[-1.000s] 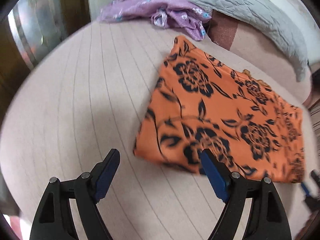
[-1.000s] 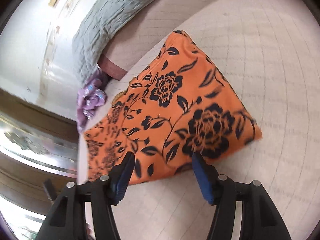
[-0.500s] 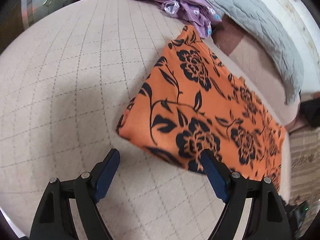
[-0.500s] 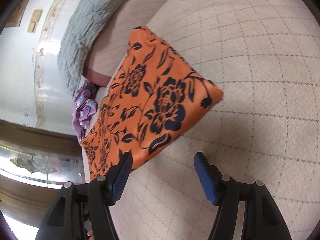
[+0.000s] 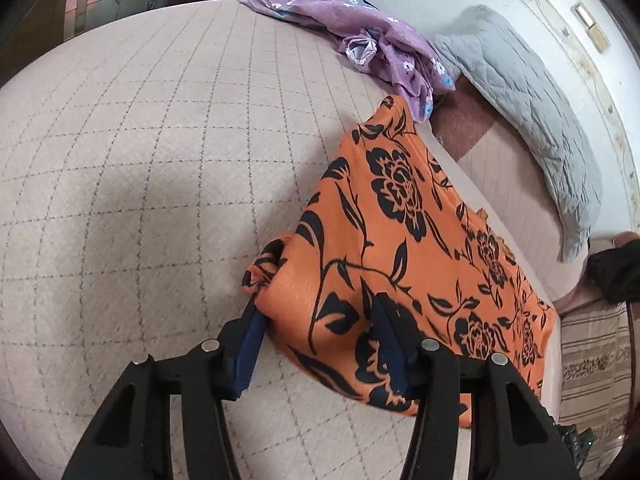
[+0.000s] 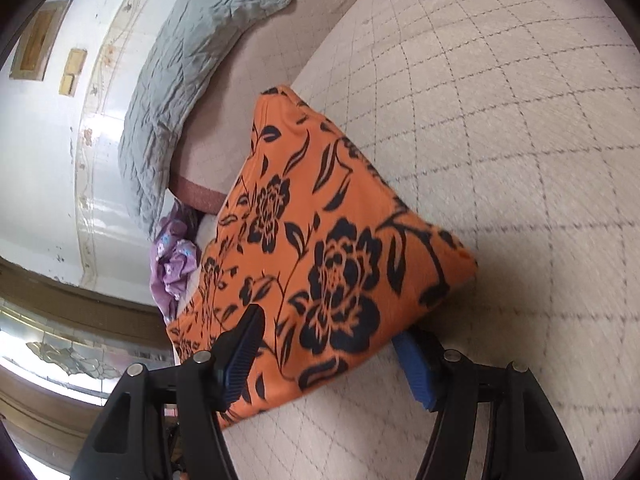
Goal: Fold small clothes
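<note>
Nearest the viewer, the left gripper point(image 5: 318, 330) straddles the near left corner of the orange floral garment point(image 5: 404, 240). One blue pad point(image 5: 250, 344) lies under the bunched edge and the other on top, and the jaws are set fairly narrow around the cloth. Whether the pads already pinch it cannot be told. The right gripper point(image 6: 332, 344) straddles the garment's point(image 6: 320, 248) near right corner in the same way, one pad above and one below. Its jaws stand wider, with cloth between them but not clearly clamped.

The garment lies flat on the quilted beige bed cover point(image 5: 160, 140), already folded to a thick rectangle that stretches away from the grippers.

Beyond its far end lie a crumpled purple garment point(image 5: 360, 36) and a grey quilted pillow point(image 5: 528, 108) against the wall.

The step in hand appears to be taking hold of both near corners for a further fold. The next move probably calls for closing firmly on all layers, then lifting the near edge evenly toward the far edge.
</note>
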`<state>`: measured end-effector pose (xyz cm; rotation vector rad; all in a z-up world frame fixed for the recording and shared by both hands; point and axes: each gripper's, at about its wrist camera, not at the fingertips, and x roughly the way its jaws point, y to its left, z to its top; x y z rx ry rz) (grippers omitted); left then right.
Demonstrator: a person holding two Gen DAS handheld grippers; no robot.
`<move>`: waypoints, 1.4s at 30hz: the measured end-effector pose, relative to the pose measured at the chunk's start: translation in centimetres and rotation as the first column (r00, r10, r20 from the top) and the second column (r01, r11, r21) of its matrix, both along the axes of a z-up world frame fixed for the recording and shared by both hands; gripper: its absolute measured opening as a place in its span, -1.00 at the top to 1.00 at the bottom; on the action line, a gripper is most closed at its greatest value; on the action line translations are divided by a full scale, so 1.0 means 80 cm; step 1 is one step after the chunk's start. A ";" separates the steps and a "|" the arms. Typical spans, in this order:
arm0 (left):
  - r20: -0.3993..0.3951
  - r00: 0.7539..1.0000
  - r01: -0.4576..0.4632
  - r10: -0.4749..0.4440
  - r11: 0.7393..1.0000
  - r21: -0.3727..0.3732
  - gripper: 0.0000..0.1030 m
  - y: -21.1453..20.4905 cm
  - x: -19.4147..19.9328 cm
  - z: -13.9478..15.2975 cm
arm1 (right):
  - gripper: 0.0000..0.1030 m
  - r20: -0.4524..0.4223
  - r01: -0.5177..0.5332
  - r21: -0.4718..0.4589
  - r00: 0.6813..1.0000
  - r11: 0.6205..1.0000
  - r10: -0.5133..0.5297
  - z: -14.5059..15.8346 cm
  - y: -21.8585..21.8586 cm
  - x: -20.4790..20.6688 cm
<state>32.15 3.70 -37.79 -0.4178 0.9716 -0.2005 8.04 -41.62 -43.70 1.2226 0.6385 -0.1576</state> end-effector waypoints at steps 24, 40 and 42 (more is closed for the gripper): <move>0.171 0.983 0.053 -0.066 0.996 0.077 0.65 -0.030 -0.024 0.059 | 0.70 -0.007 -0.008 -0.438 1.000 0.899 0.006 0.068 0.037 0.032; -0.041 0.984 0.176 -0.171 0.955 0.240 0.56 -0.014 -0.101 0.027 | 0.70 -0.128 -0.058 -0.394 0.992 0.917 0.008 0.040 0.041 0.004; -0.076 0.985 0.169 -0.156 0.964 0.206 0.50 -0.007 -0.091 0.023 | 0.68 -0.187 -0.088 -0.350 0.982 0.933 0.022 0.022 0.033 0.015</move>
